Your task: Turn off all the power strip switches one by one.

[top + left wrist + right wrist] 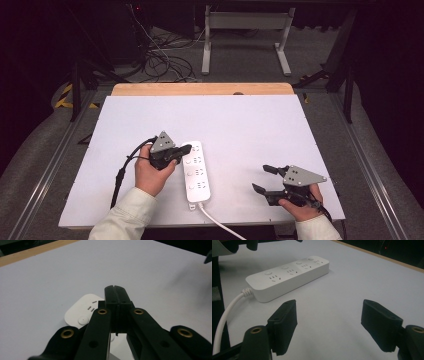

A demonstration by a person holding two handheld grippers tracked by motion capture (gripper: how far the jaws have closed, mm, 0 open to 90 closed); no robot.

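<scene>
Power strip point(195, 171): white, flat on table point(250, 125), near-left of centre, cord point(215, 222) off near edge | Left gripper point(182, 150): jaws closed, empty, tips over strip's far end | Right gripper point(263, 179): jaws wide, empty, well apart | Handling: likely rigid, light, smooth; grasp across long sides.

White power strip point(195, 170) flat on the table point(250, 125), cord toward the person.
</scene>
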